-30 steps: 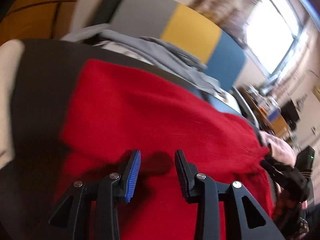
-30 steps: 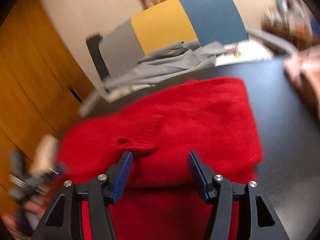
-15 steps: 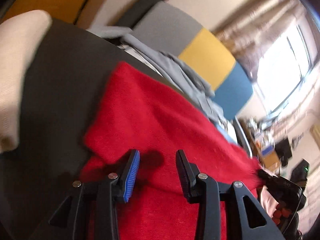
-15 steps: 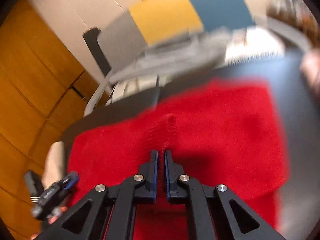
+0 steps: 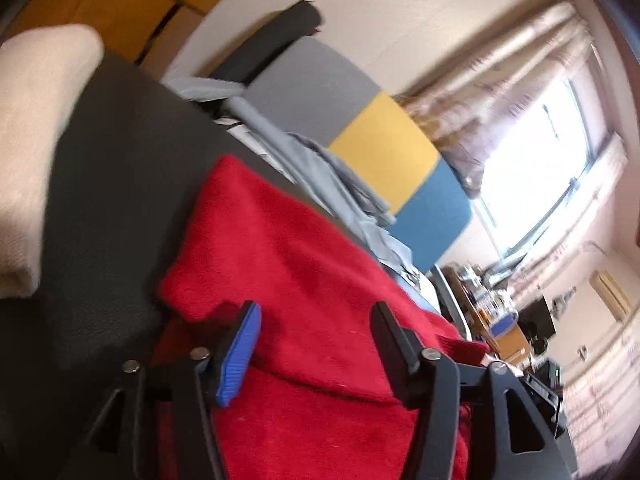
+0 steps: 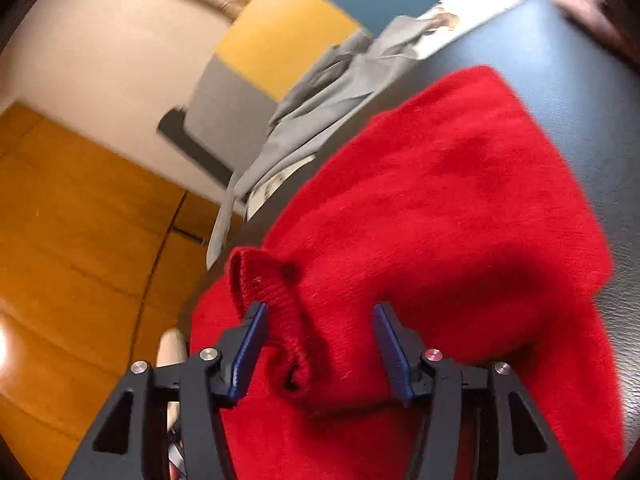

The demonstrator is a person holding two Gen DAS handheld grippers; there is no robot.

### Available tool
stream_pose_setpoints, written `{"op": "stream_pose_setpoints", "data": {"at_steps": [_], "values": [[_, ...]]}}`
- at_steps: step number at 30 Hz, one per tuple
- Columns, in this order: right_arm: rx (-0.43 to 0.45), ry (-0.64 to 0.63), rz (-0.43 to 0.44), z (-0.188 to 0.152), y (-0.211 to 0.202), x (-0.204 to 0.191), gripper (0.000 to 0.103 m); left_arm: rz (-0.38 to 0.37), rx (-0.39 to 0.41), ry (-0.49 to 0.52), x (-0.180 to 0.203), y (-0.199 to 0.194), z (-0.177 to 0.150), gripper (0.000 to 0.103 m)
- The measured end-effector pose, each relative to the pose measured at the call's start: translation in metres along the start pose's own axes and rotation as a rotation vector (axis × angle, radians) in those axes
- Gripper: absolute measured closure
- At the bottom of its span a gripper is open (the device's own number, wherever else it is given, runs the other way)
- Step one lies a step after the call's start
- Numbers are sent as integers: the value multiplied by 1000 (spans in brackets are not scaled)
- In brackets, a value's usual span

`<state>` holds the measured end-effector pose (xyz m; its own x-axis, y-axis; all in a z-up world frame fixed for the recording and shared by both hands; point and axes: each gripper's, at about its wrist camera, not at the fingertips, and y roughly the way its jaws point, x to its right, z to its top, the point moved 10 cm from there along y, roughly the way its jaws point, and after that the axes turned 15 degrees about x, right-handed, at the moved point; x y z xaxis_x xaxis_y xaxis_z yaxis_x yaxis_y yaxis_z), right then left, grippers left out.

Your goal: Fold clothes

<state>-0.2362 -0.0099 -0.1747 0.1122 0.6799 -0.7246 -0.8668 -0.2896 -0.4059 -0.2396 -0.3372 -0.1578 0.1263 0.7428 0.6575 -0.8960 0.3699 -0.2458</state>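
Note:
A red knit sweater (image 5: 304, 280) lies folded over on a dark table (image 5: 104, 184). My left gripper (image 5: 316, 332) is open, its fingers just above the sweater's folded edge, holding nothing. In the right wrist view the same sweater (image 6: 460, 216) shows with its ribbed collar (image 6: 276, 308) bunched up between the fingers. My right gripper (image 6: 320, 332) is open around that collar, not clamped on it.
A chair (image 5: 360, 128) with grey, yellow and blue panels stands behind the table, grey clothes (image 6: 328, 92) draped on it. A cream folded cloth (image 5: 36, 128) lies at the table's left. A wooden wall (image 6: 68, 248) is left; a cluttered desk (image 5: 500, 320) far right.
My right gripper shut on the sweater's collar half a second ago and has opened again, leaving the collar bunched. My left gripper opened wider and the view tilted.

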Motion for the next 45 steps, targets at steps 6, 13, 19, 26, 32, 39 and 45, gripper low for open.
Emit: {"op": "stream_pose_setpoints", "data": {"at_steps": [6,13,19,26,32,39,45], "values": [[6,-219,-18,-12,8,-44,48,28,34,-19,-7,-4,6,43],[-98,-348,-98,-24,18,-36,96,6,74,10,0,-9,11,43],[55,-518,-221,30,3,-35,96,20,67,18,0,-5,11,41],[8,-469,-254,26,30,14,91,65,-19,18,-7,3,2,40],[49,-415,-224,28,21,26,91,92,-226,159,4,10,-27,41],[61,-515,-279,23,15,19,91,255,-281,508,5,54,-19,63],[80,-514,-259,26,8,17,88,334,-88,322,-27,33,19,78]]}}
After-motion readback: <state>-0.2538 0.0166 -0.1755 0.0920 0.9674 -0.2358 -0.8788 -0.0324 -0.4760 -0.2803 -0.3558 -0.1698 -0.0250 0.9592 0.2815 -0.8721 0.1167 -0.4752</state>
